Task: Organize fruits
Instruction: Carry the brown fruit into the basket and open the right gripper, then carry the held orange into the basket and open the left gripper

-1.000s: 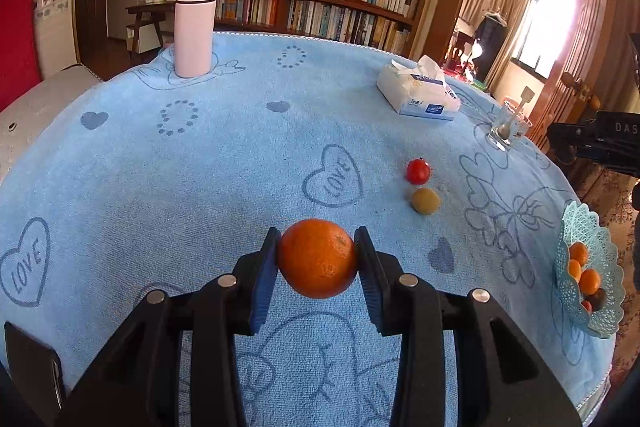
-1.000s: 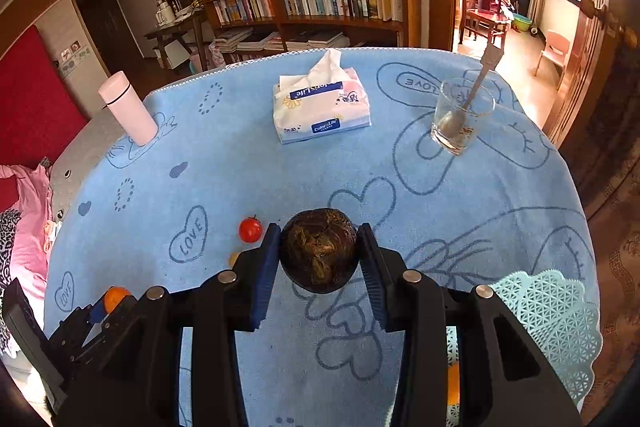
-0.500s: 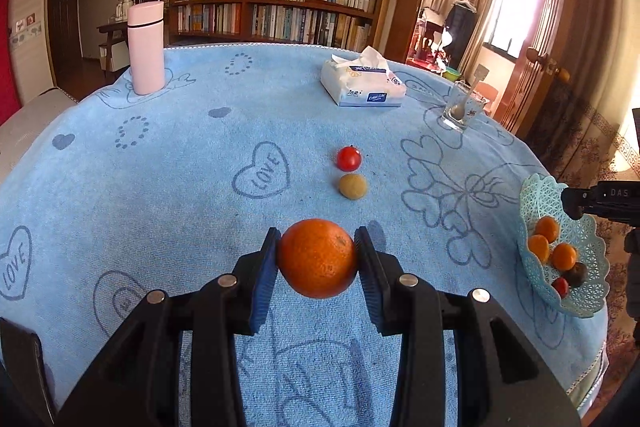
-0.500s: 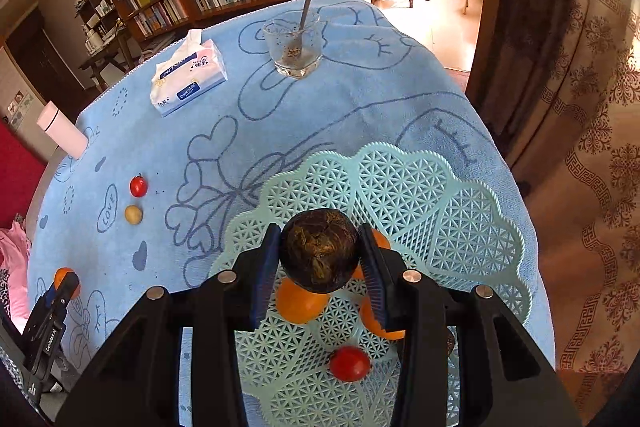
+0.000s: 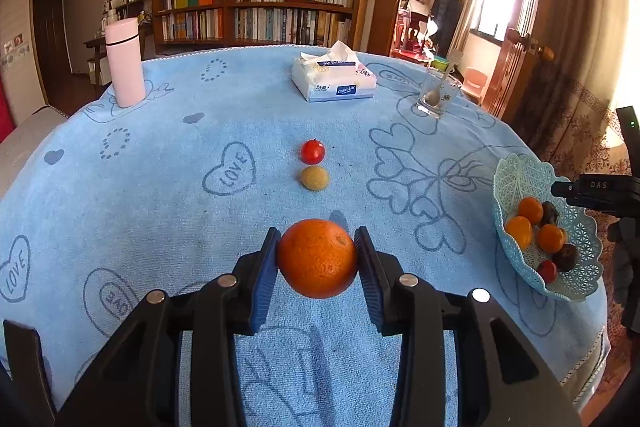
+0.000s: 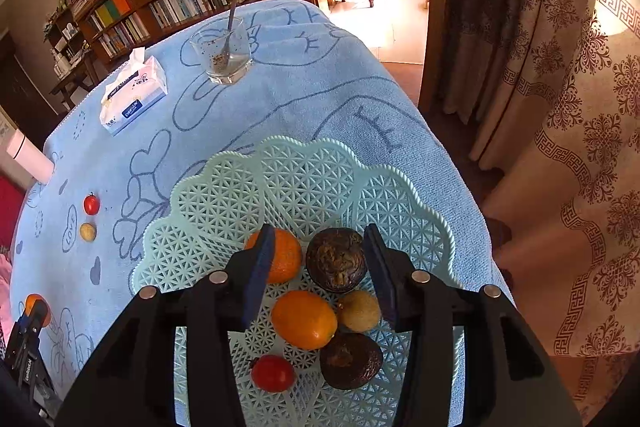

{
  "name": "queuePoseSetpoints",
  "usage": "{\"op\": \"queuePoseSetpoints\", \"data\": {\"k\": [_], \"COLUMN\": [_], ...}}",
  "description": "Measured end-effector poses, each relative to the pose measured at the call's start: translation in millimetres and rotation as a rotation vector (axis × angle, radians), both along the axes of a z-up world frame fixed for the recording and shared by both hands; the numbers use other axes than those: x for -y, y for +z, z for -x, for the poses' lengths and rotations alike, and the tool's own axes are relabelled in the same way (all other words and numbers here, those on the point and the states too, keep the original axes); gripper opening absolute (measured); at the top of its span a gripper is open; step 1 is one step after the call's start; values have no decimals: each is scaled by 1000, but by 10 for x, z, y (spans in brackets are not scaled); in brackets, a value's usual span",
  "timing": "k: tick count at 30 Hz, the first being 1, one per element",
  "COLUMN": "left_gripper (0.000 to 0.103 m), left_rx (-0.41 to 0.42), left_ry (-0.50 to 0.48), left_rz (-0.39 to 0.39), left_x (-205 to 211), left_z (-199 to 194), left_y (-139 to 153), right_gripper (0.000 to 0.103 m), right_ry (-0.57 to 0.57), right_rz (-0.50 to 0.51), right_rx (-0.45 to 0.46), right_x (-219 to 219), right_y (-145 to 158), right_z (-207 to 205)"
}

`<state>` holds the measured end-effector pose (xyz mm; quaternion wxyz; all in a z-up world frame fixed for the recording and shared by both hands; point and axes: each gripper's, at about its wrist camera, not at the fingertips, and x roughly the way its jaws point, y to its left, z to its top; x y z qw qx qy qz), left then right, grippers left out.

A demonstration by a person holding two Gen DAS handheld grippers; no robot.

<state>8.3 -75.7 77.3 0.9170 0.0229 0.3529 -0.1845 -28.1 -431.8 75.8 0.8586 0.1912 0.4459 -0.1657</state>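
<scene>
Orange (image 5: 317,258) clamped in left hand-held gripper (image 5: 316,263), right hand-held gripper (image 6: 320,263) spread wide, seemingly empty

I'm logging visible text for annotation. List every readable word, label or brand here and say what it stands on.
"LOVE": inside heart outlines on the blue tablecloth.
"DAS": on the right tool's black body.
Tissue pack: blue label, brand too small to read surely.
Book spines on the bookshelf: too small.

A blue cloth (image 5: 160,227) with darker heart outlines, a mint lattice basket (image 6: 304,183), a pink flask (image 5: 125,63), an orange fruit (image 5: 318,258), a red tomato (image 5: 312,151).
</scene>
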Motion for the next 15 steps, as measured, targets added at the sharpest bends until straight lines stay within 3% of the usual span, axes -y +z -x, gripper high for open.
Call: {"op": "queuePoseSetpoints", "data": {"k": [15], "left_gripper": [39], "left_rx": [26], "left_ry": [-166], "left_rz": [-22], "left_x": [726], "left_z": [217], "left_y": [146], "right_gripper": [55], "right_ry": [21], "right_rz": [11], "right_rx": [142], "right_x": [-108], "right_y": [280], "right_z": [580]}}
